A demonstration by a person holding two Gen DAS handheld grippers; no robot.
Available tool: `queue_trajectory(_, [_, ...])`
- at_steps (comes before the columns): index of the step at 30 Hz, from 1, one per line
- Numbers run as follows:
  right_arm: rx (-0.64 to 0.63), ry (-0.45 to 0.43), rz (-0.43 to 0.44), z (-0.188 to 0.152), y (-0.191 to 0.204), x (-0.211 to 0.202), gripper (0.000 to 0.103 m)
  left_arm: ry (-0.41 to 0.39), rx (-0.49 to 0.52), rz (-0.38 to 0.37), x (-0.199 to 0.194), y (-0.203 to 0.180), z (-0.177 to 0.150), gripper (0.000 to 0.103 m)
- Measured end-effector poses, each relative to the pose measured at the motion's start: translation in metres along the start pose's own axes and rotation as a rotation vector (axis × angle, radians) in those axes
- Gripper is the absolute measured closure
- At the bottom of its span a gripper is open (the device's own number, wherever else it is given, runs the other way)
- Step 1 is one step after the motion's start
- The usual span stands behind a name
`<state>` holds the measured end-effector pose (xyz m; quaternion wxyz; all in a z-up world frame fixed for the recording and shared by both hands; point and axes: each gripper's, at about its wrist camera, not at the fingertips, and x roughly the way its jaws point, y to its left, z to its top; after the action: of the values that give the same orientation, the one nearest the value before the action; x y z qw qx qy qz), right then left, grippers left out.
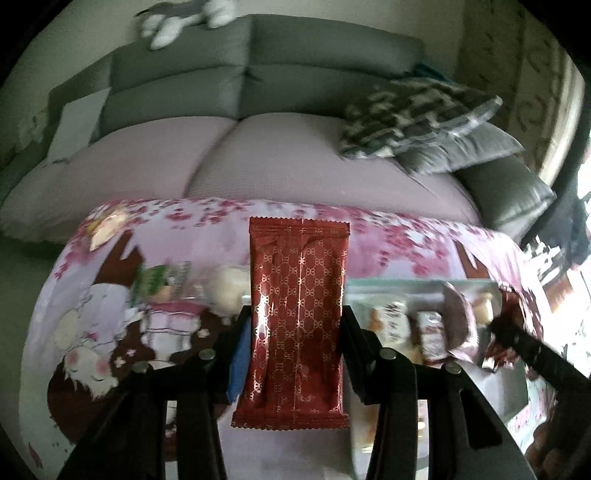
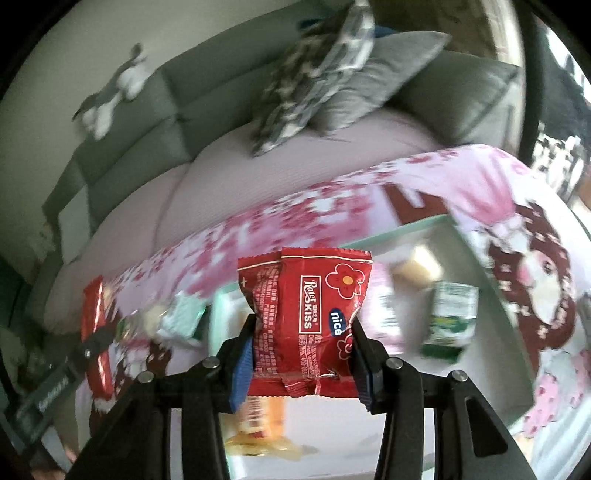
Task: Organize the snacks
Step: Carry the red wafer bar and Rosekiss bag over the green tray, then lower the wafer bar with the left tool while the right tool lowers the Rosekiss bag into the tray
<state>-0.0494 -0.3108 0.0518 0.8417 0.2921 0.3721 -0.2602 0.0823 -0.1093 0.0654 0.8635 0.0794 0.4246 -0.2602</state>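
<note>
The left gripper (image 1: 295,332) is clamped on a dark red snack packet (image 1: 297,314) with a gold lattice print, its two black fingers pressing the long edges so the packet stands lengthwise between them, above the tabletop (image 1: 406,247) with its pink floral cartoon cover. To its left, loose snacks (image 1: 166,284) lie blurred on the cover; to its right a pale green tray (image 1: 424,286) holds several small wrapped pieces. The right gripper (image 2: 303,354) is closed on a bright red packet (image 2: 306,317) marked "KISS" and "nice", crumpled at the waist where the blue-edged pads squeeze it. Beneath and beyond it sits the pale tray (image 2: 391,232), with a green and white packet (image 2: 450,317) inside and an orange wrapped snack (image 2: 266,417) just below the held packet. Behind the tabletop is a grey sofa (image 1: 258,99) with patterned cushions (image 1: 417,118) and a plush toy (image 1: 184,18) on its back.
</note>
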Motion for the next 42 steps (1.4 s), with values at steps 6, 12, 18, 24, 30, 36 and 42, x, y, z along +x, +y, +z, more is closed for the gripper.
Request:
queue_trajectory(6, [0.09,-0.032,-0.086,0.008,-0.045,-0.008,0.055,0.008,0.118,-0.081,0.003,-0.051,-0.007,0.057])
queue_trajectory(12, [0.147,-0.04,-0.124,0.012,-0.074,-0.009,0.055,0.032,0.209,-0.124,0.016,-0.091,-0.016,0.057])
queue_trajectory(18, [0.149,0.003,-0.111,0.009,-0.076,0.013,0.055,0.052,0.221,-0.129,0.034,-0.105,-0.017,0.057])
queue_trajectory(24, [0.154,0.031,-0.113,0.007,-0.079,0.026,0.055,0.044,0.23,-0.143,0.047,-0.116,-0.01,0.057])
queue_trajectory(30, [0.15,0.055,-0.111,0.007,-0.076,0.034,0.055,0.051,0.211,-0.159,0.059,-0.122,-0.003,0.057])
queue_trajectory(36, [0.157,0.074,-0.112,0.005,-0.078,0.04,0.055,0.063,0.222,-0.162,0.07,-0.127,-0.003,0.056])
queue_trajectory(42, [0.164,0.088,-0.129,0.004,-0.081,0.044,0.055,0.092,0.239,-0.144,0.081,-0.13,-0.008,0.056])
